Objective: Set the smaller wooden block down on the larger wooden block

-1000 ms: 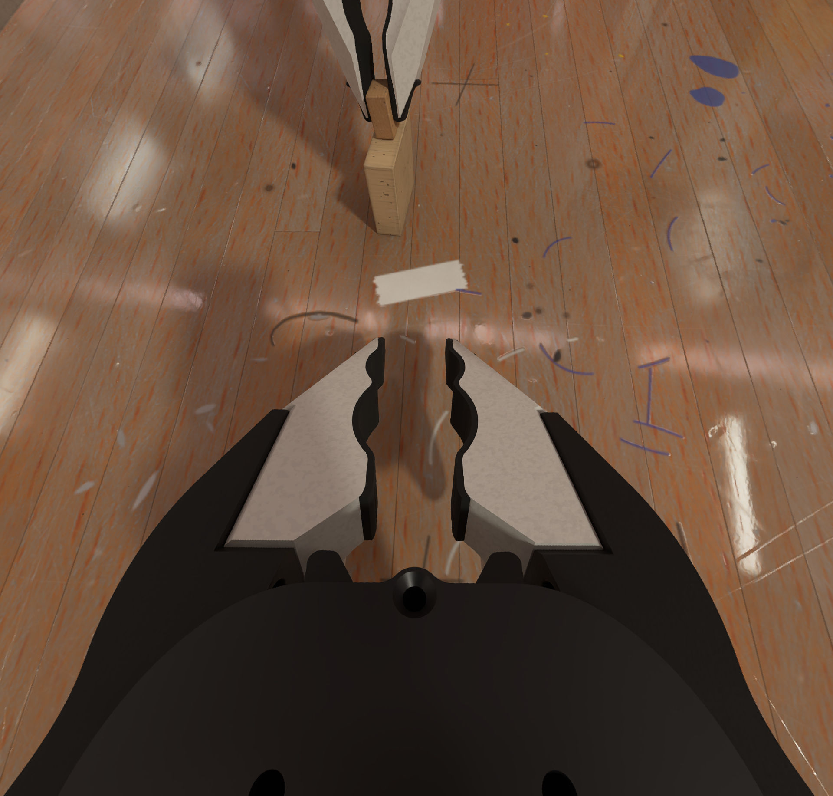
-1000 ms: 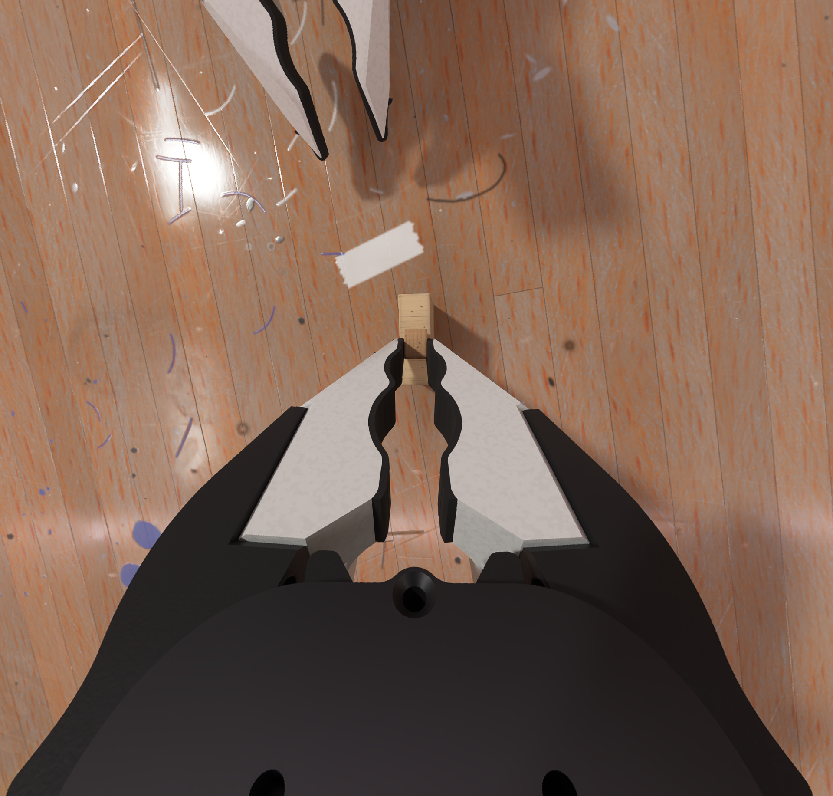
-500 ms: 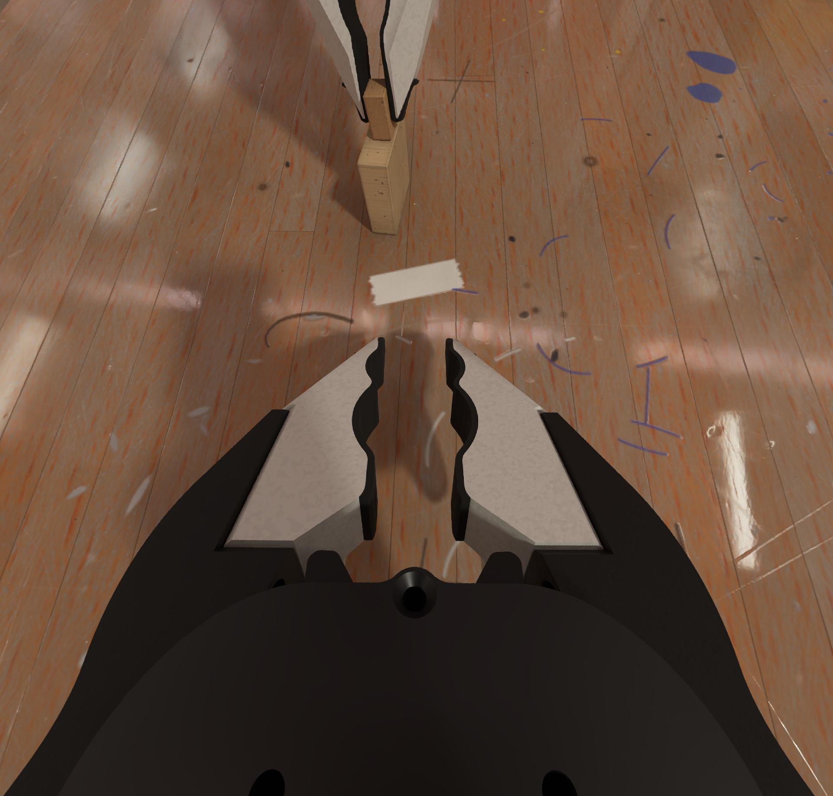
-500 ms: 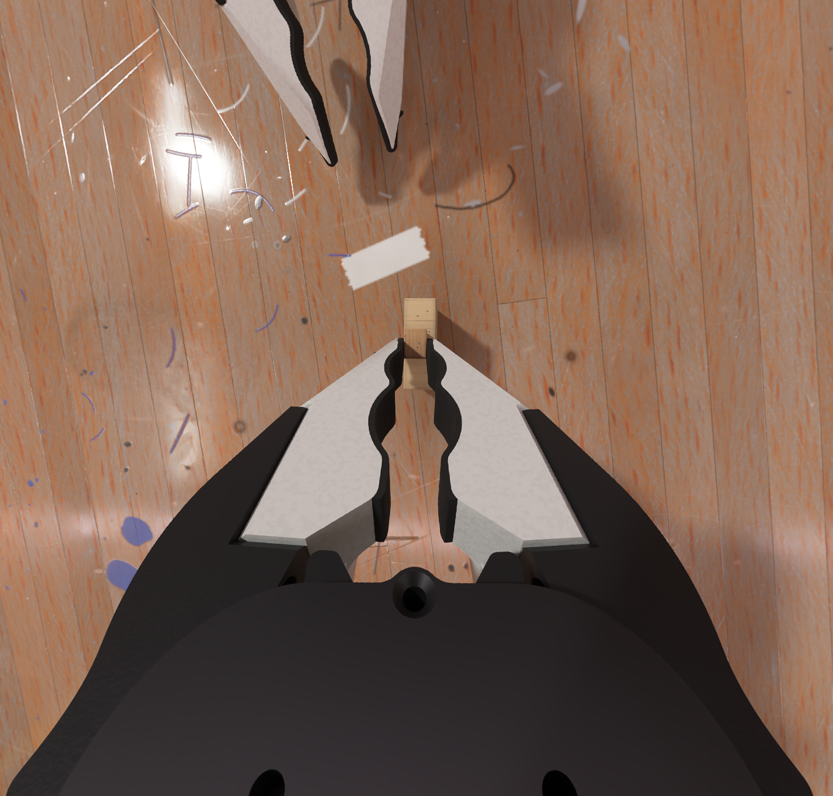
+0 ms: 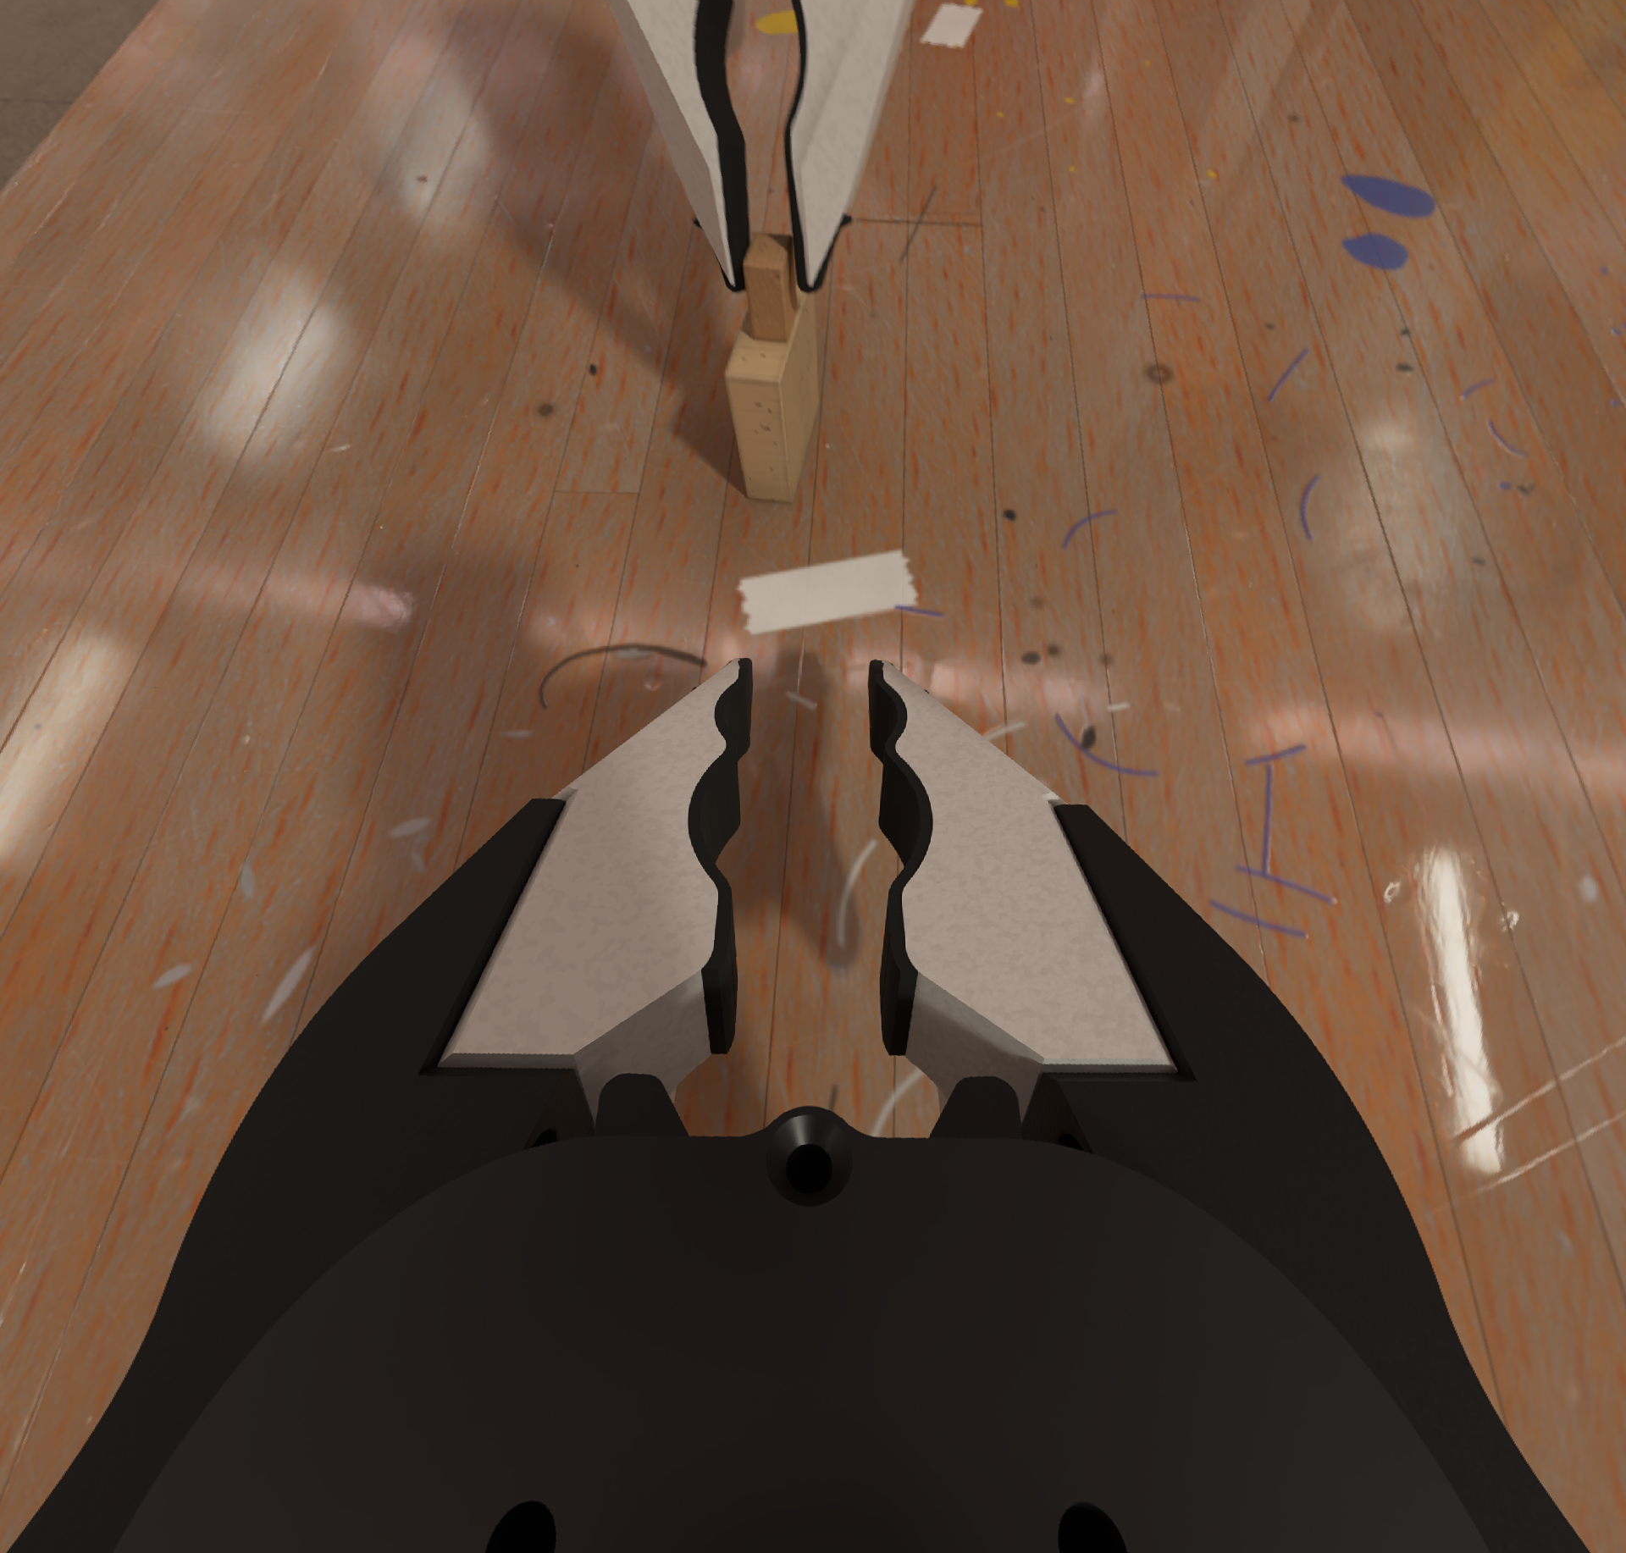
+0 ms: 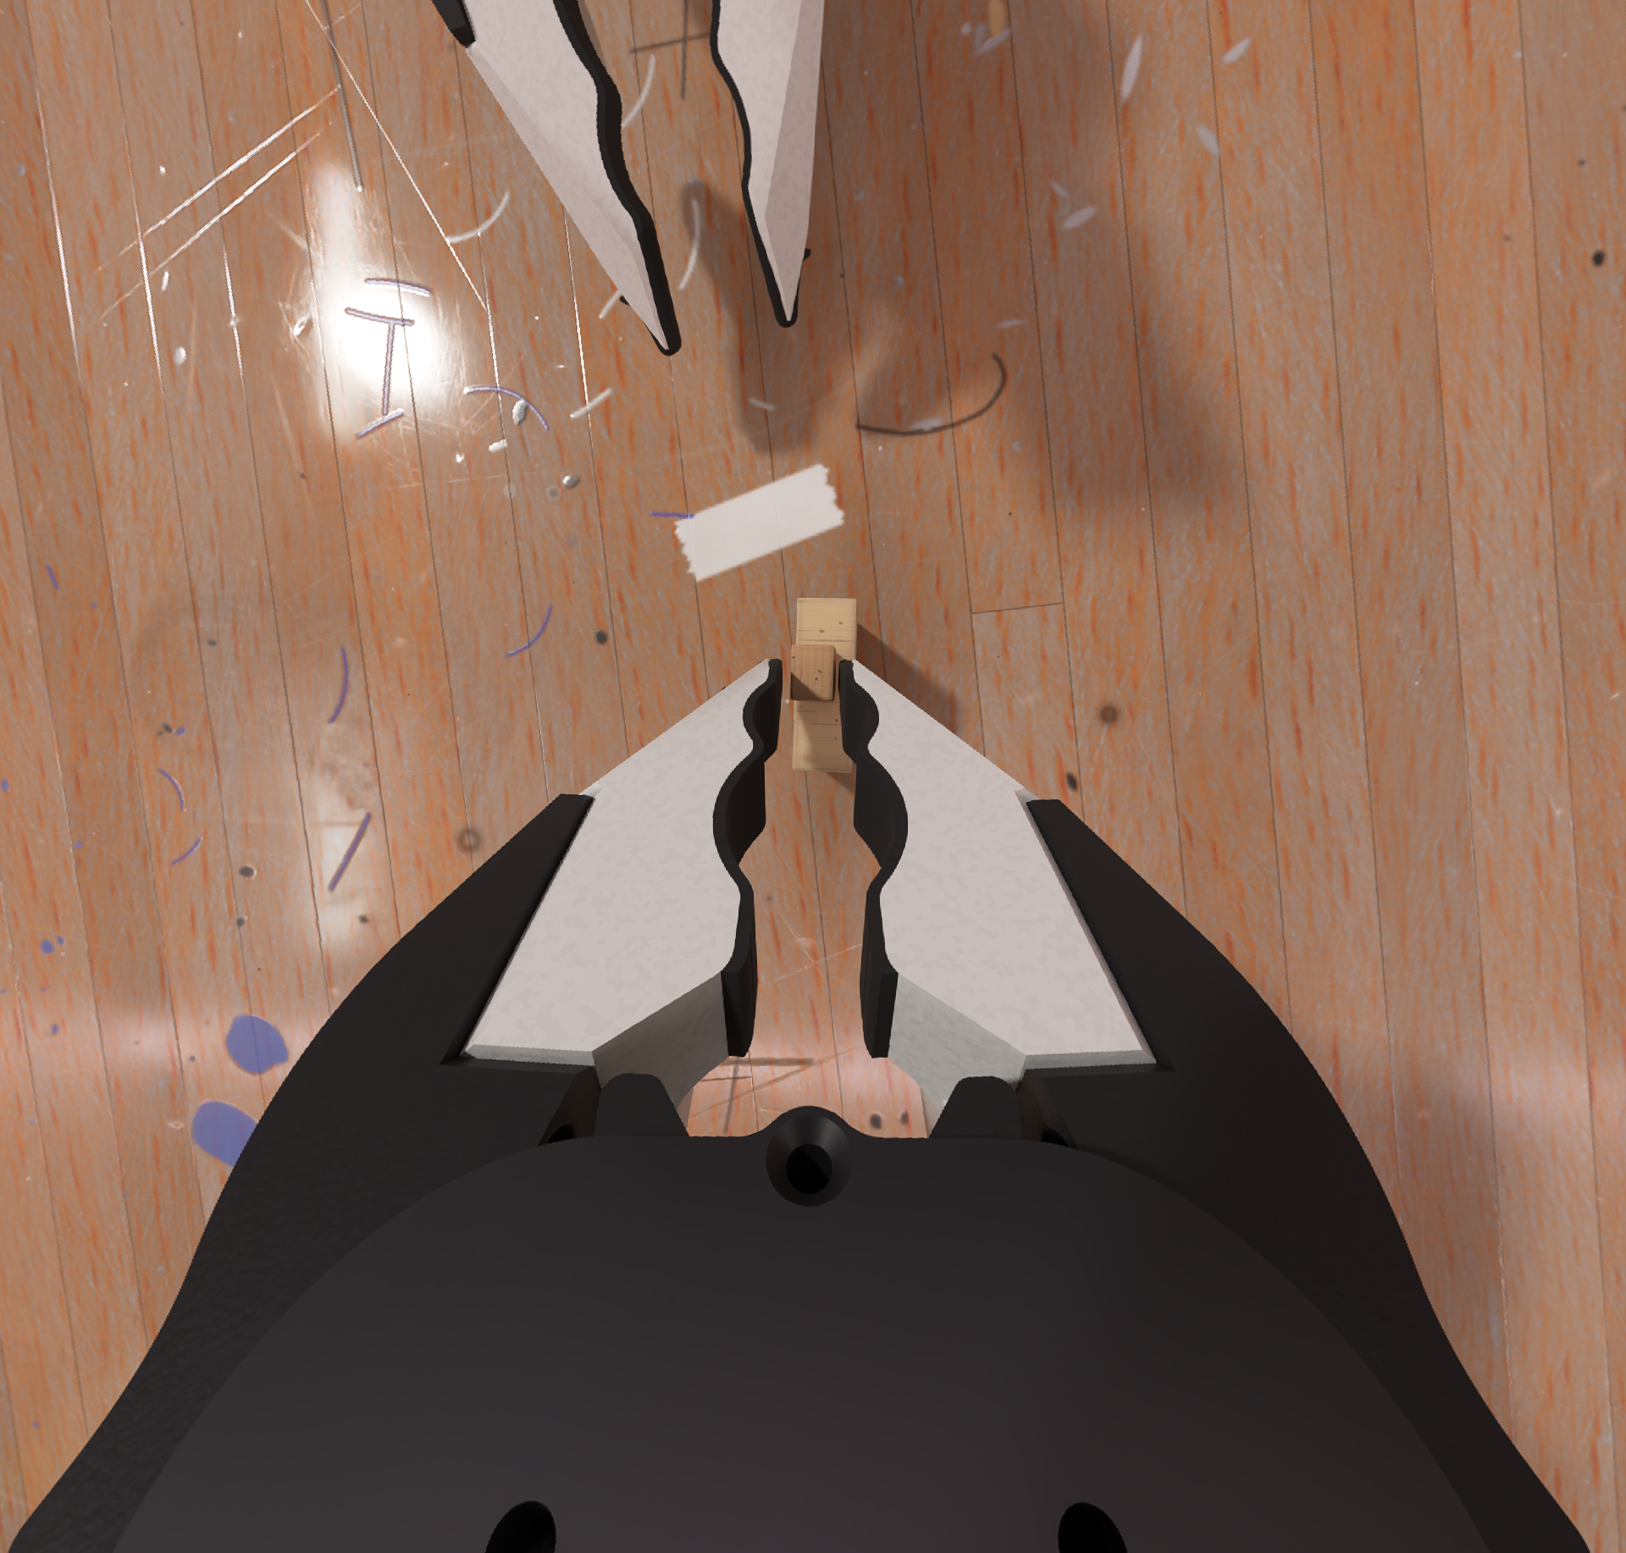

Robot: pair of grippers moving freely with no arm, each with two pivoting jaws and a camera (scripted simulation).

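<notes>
Smaller wooden block (image 5: 768, 290) — darker, reddish grain, a short square-edged stick — stands upright on the larger wooden block (image 5: 768, 415), a pale pine slab lying on the plank floor (image 5: 352, 473). From my left wrist view, going left to right: glossy scuffed boards, then my left gripper (image 5: 808, 675) with its wavy black-lined jaws parted and empty, then blue paint marks (image 5: 1386, 195). A torn strip of white tape (image 5: 825, 590) lies between my fingertips and the blocks. My right gripper (image 6: 807, 673) sits over the stack, jaws flanking the small block with slim gaps — not pinching it.
</notes>
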